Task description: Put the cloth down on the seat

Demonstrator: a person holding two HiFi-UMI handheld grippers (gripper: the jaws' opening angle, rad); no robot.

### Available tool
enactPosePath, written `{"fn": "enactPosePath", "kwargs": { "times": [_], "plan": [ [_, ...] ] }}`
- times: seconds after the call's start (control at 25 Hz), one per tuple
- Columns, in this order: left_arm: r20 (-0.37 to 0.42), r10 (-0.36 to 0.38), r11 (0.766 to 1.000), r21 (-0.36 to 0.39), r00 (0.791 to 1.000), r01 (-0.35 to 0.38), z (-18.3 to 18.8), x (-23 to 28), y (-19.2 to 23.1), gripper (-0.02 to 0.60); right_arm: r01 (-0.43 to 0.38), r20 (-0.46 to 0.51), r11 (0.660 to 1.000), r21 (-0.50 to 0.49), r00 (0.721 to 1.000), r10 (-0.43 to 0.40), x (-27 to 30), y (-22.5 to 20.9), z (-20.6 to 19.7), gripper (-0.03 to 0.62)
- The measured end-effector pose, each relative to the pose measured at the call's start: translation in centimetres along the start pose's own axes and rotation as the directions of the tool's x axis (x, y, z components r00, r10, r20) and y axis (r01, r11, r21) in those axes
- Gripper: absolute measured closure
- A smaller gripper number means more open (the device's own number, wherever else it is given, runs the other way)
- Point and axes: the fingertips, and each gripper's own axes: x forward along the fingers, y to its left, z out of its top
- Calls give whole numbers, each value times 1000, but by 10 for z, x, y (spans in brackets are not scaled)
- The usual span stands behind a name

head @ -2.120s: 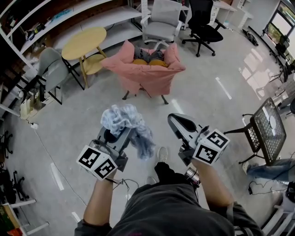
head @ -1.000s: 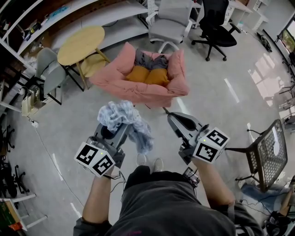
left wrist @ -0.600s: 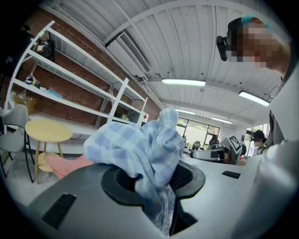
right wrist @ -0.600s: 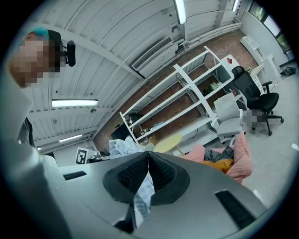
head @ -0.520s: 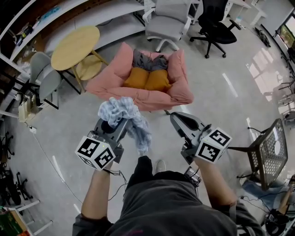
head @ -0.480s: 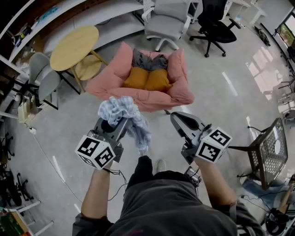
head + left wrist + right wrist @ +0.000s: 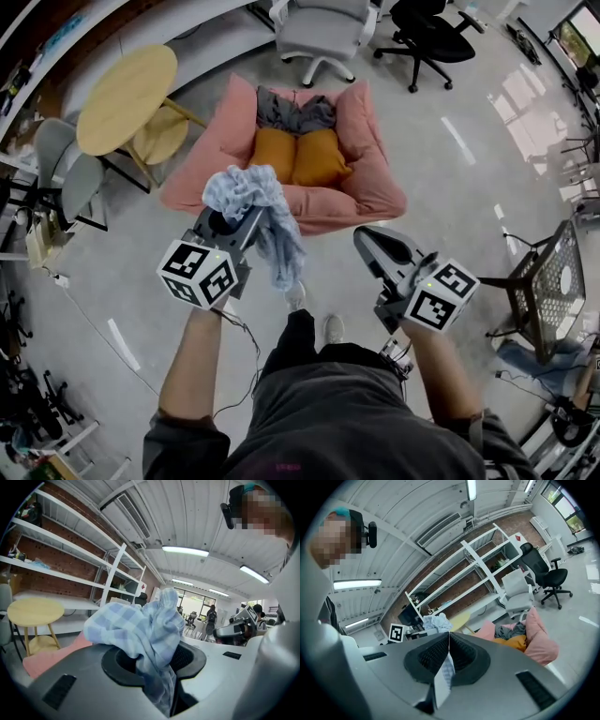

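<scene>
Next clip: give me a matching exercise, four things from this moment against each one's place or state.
Things:
1. cloth
2. right gripper
3. orange cushions
4. round table

Place or state:
A. beside the pink seat, at its left in the head view
B. fingers together, nothing held
C. clamped in the left gripper
D. lying on the pink seat

Pairs: 1-C, 2-B, 3-D, 4-A
</scene>
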Motion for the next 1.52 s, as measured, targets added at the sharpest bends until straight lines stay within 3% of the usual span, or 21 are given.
{"fn": "enactPosePath", "kwargs": {
  "times": [0.56, 0.8, 1.0, 1.2, 1.32, 1.52],
  "plan": [
    [-134, -39, 999, -7, 990, 39, -31, 98, 75, 437, 77, -21, 996, 43, 997, -76, 60, -38, 5, 579],
    [-229, -45, 999, 1, 972, 46, -52, 145, 104, 420, 89, -34, 995, 48, 996, -88, 88, -54, 13, 579],
    [-309, -15, 1000, 3, 951, 17, -79, 168, 122, 353, 115, -44, 992, 58, 993, -112, 91, -66, 10, 579],
    [-360, -9, 1000, -6, 933, 8, -93, 178, 129, 216, 124, -60, 990, 66, 991, -120, 95, -72, 6, 579],
    [-354, 10, 1000, 12, 935, -6, -89, 180, 132, 172, 115, -65, 991, 72, 992, -110, 99, -73, 6, 579],
    [-310, 18, 1000, 15, 951, -14, -74, 170, 120, 172, 89, -64, 994, 62, 994, -85, 94, -66, 8, 579]
  ]
}}
